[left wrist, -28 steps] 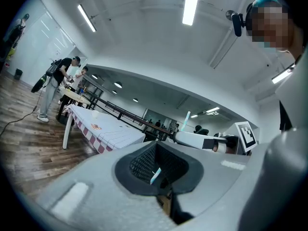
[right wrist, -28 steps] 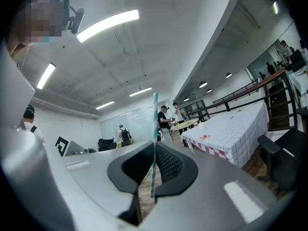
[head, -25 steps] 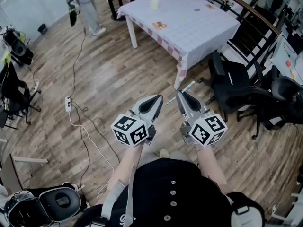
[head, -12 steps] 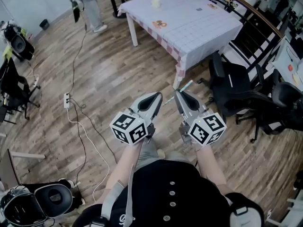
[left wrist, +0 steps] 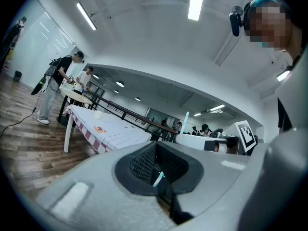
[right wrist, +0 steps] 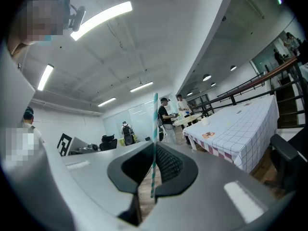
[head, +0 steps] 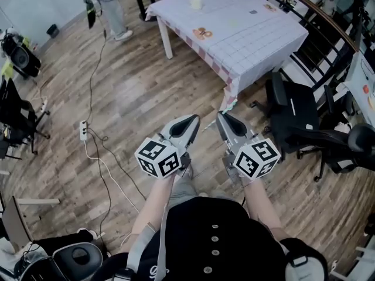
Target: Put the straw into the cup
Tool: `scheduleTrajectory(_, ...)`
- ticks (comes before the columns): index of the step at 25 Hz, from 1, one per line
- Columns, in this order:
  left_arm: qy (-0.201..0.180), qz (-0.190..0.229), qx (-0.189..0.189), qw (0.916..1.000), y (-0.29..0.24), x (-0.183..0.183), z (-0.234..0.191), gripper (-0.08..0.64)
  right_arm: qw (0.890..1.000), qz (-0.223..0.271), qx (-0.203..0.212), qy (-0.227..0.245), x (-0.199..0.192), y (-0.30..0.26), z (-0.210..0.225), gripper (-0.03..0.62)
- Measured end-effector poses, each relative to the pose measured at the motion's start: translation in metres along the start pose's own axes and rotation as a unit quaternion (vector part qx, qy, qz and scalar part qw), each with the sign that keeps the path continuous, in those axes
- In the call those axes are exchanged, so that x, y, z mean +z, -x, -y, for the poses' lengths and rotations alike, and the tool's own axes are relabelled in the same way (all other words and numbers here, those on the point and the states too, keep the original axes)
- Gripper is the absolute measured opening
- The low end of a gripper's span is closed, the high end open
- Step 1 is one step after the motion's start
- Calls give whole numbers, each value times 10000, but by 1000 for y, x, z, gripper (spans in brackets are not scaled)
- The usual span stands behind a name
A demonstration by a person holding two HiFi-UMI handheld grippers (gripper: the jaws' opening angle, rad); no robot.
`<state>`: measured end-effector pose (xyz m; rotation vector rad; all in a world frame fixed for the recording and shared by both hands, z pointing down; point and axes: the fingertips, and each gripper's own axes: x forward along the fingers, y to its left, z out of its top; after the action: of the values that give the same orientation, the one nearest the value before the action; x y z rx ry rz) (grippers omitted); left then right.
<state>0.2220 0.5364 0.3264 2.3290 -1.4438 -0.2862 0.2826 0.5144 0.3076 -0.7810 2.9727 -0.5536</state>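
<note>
A teal-and-white striped straw (head: pixel 231 105) is pinched in my right gripper (head: pixel 221 117), which is shut on it; in the right gripper view the straw (right wrist: pixel 154 129) stands upright between the jaws. My left gripper (head: pixel 193 119) hangs beside it at chest height, shut with nothing in it. In the left gripper view the straw's top (left wrist: pixel 186 120) rises above the right gripper. A pale cup (head: pixel 195 2) stands on the far end of a white checked table (head: pixel 252 37), well ahead of both grippers. It also shows as the cup (right wrist: pixel 205 121) in the right gripper view.
Black office chairs (head: pixel 304 119) stand right of the table. A person (head: pixel 108 7) stands at the far left beyond it. A power strip and cable (head: pixel 85 130) lie on the wooden floor at left. More chairs and gear (head: pixel 17 107) line the left edge.
The table and chairs have drawn nearer and shifted right in the head view as I walk forward. Both grippers keep the same pose, the straw still held.
</note>
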Motion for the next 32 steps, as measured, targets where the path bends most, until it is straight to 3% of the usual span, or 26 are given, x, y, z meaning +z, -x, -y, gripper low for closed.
scheduleTrajectory(7,-9,-114,-284,9995,-44,45,-71,0,9993,245,-289,-28,34,-81,37,15)
scheduleTrajectory(15,-23,-134,-351,9993,-74,85,-150,0,9989,365,-283,-25,51,-171,55,15)
scheduleTrajectory(24,156,-181,-324,9992,-87,93,-197,0,9988,171,-435,-113,41,-213,77,15)
scheduleTrajectory(26,108,-198,-342,9992,-85,104,-198,0,9990,168,-420,-74,51,-221,67,15)
scheduleTrajectory(32,87,-450,-300,9985,-26,169,-175,0,9986,168,-418,-272,102,-225,-18,15)
